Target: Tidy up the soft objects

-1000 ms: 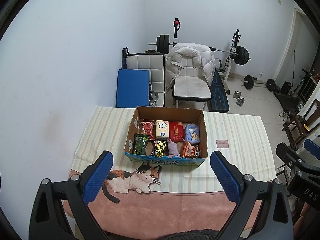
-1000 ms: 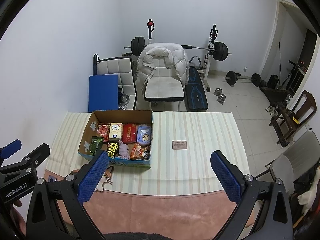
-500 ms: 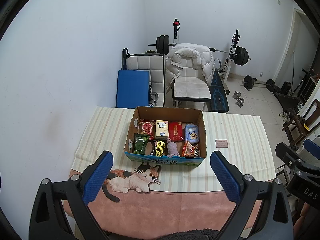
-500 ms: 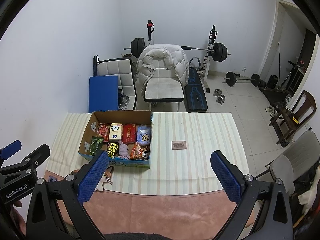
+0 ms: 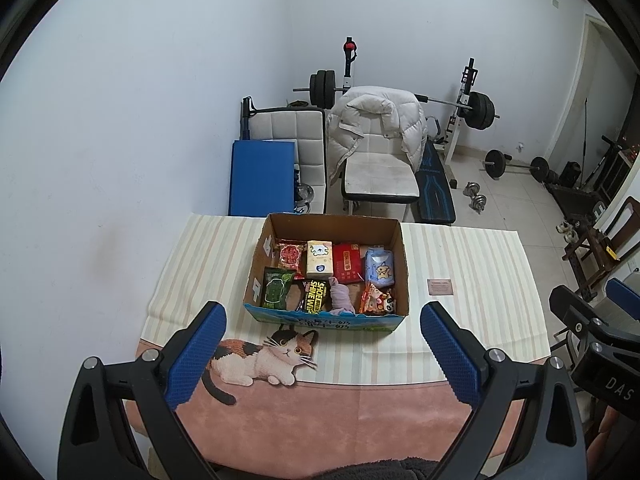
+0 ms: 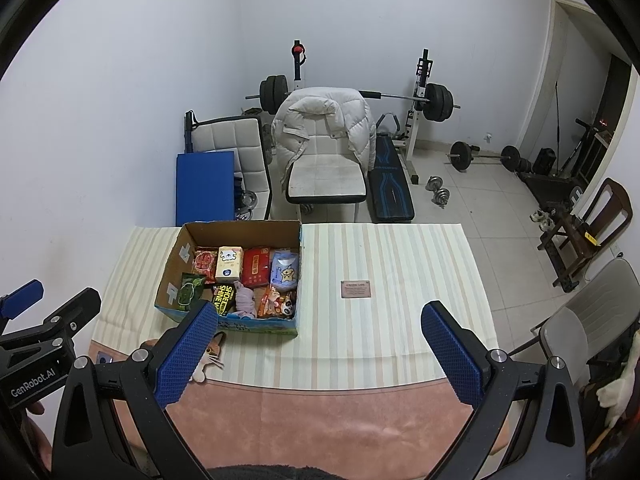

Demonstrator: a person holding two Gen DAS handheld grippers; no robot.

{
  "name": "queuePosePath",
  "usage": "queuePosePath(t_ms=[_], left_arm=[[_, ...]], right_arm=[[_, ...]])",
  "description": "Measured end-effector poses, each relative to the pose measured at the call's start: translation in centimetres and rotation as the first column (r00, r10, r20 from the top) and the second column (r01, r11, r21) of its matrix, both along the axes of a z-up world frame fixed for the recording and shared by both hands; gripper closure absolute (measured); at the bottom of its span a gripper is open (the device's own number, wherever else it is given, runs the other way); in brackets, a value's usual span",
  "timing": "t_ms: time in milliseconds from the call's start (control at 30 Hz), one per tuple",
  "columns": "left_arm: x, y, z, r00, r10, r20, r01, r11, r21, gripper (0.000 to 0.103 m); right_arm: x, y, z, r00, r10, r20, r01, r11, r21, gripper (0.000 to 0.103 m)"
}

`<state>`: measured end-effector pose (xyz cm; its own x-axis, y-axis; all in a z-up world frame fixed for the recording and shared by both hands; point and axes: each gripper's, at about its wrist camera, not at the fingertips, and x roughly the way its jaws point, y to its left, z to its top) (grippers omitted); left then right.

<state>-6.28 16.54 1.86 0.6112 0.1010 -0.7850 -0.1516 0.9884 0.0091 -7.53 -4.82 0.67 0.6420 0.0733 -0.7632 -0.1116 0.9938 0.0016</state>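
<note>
Soft packets fill the cardboard box point(image 5: 326, 268), which sits on the desk point(image 5: 460, 264) straight ahead of the left claw point(image 5: 320, 344) and ahead and to the left of the right claw point(image 6: 316, 344). Both claws hang above the near edge of the desk with their blue pads spread wide and nothing between them; neither touches the box.

Just beyond the left claw's tips lies a cat picture point(image 5: 264, 354) printed on the desk cover, and past that the box's blue front wall. Nearest inside, in a front row, lie a green packet point(image 5: 274, 289), a black shoe-wipes pack point(image 5: 315, 295), a rolled lilac cloth point(image 5: 340, 298) and an orange snack bag point(image 5: 376, 299). Behind them a red packet point(image 5: 290, 254), a cream tissue pack point(image 5: 319, 259), a red pouch point(image 5: 347, 263) and a pale blue pack point(image 5: 380, 266) stand along the rear.

All look light and yielding; the glossy wrappers will likely crumple and could slip. A pinch across the middle of a packet's flat faces seems safest; the cloth should be taken at its thick midsection. Far right of the box, a small card point(image 6: 355, 289) lies alone.
</note>
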Motion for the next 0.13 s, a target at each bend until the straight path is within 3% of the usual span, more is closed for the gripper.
queuePosePath(t_ms=[133], left_arm=[[0.1,-0.22,0.25,1.0,-0.001,0.005,0.001,1.0,0.001,0.003]], right_arm=[[-0.05,-0.19,0.09,1.0,-0.007,0.003,0.007,1.0,0.001,0.0]])
